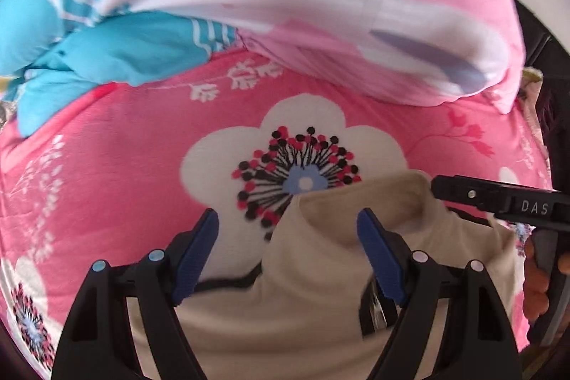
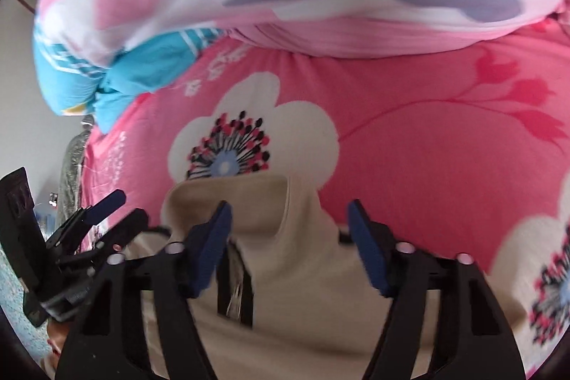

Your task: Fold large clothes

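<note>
**Ana:** Fingers first: what are the left gripper's [image 1: 288,259] doing?

**Ben:** Spread wide, grasping nothing. One blue pad [image 1: 195,259] hangs over the bedsheet, the other over the beige turtleneck sweater [image 1: 313,273], and the roll collar [image 1: 359,202] rises in the gap between them without touching either.

**Ana:** And the right gripper [image 2: 288,248]?

**Ben:** Likewise released. Its pads [image 2: 210,248] stand apart on either side of the sweater's [image 2: 295,291] neck, and the collar [image 2: 231,198] sits just ahead of them, opening away from the camera. From the left wrist view the right gripper [image 1: 498,202] shows as a black bar with its tip just beside the collar's right edge; whether it touches the knit, I cannot tell.

**Ana:** Where does the sweater lie?

**Ben:** Flat on the bedsheet [image 1: 124,166], at the near edge of the bed, collar pointing toward the middle. A dark strip shows under its left shoulder, and something dark with a silvery glint shows at the fold below the collar [image 2: 237,294]; too blurred to name.

**Ana:** Around it?

**Ben:** The collar overlaps a big white flower [image 1: 295,145] printed on the pink sheet. Farther back lies a heaped quilt [image 1: 356,6] in pale pink and white, with a turquoise striped part [image 1: 117,59] at its left end. In the right wrist view the left gripper [image 2: 103,216] sits at the sweater's left side.
</note>
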Motion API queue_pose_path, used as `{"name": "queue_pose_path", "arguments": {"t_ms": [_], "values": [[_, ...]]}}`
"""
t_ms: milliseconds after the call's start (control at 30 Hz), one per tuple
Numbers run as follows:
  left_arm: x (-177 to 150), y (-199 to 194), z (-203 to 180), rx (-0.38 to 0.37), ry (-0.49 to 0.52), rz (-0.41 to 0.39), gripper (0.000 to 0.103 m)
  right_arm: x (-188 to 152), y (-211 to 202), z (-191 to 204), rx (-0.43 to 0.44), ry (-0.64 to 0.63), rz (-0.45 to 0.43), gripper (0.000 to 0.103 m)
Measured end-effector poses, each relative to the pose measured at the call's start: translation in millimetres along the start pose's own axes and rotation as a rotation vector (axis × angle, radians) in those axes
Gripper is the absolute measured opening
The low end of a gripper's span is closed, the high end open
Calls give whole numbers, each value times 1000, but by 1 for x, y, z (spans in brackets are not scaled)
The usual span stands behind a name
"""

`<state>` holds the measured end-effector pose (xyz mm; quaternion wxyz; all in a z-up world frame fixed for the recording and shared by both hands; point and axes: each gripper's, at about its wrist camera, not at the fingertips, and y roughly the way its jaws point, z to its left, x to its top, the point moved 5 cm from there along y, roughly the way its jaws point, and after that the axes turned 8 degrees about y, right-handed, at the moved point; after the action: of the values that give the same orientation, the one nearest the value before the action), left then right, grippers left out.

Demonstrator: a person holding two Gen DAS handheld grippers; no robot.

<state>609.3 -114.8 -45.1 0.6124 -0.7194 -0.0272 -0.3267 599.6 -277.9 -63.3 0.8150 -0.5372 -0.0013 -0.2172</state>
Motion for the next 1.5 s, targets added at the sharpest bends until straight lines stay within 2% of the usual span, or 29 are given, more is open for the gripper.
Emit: {"name": "queue_pose_path", "arguments": {"t_ms": [33,67,133,167,200,267,433,600,733,833,867,900,933,967,1067,1133,1167,1233,1267,1300,1367,1433,1500], "values": [[3,10,1,17,-4,19,77,2,7,-1,-9,-2,16,55],[4,17,2,31,-9,33,70,1,12,-1,-21,-3,26,51],[6,31,7,48,-33,77,55,1,24,-3,-43,-5,59,35],[5,35,10,43,-48,88,40,1,27,-4,-53,-6,72,22],[5,40,11,18,-67,100,25,0,27,-4,-62,-13,73,15],[4,41,10,-27,-81,104,9,-4,18,-1,-49,-53,46,13],[1,0,-11,-33,45,-3,6,-30,-25,7,-31,-180,-39,11],[-29,-48,-28,-61,156,-76,5,-77,-55,11,-71,-336,-121,10],[-65,-51,-36,-65,204,-70,5,-120,-41,2,-144,-452,-130,11],[-96,-35,-41,-53,235,-23,5,-140,-36,-2,-186,-515,-129,13],[-105,-30,-42,-61,231,-11,5,-145,-43,-1,-191,-532,-138,22],[-111,-27,-41,-56,230,-10,5,-148,-54,-1,-196,-534,-156,43],[-114,-26,-40,-54,232,-15,5,-149,-67,0,-189,-534,-186,52],[-115,-27,-39,-57,231,-21,5,-152,-80,3,-168,-542,-210,56],[-115,-29,-34,-81,208,-36,5,-151,-118,16,-65,-523,-261,56],[-115,-30,-32,-97,197,-39,6,-143,-124,29,35,-470,-247,56],[-115,-30,-31,-104,191,-43,6,-136,-119,37,88,-428,-226,55],[-117,-31,-30,-119,176,-44,7,-125,-98,47,107,-379,-192,42],[-119,-32,-29,-137,164,-44,8,-118,-80,50,108,-346,-168,29],[-121,-35,-27,-160,152,-47,8,-112,-61,50,122,-297,-136,22],[-125,-42,-22,-207,132,-53,10,-108,-30,43,144,-220,-68,13],[-125,-55,-8,-253,82,-69,10,-115,-6,36,142,-170,6,10],[-123,-65,9,-301,0,-84,10,-129,-1,36,176,-178,35,10]]}}
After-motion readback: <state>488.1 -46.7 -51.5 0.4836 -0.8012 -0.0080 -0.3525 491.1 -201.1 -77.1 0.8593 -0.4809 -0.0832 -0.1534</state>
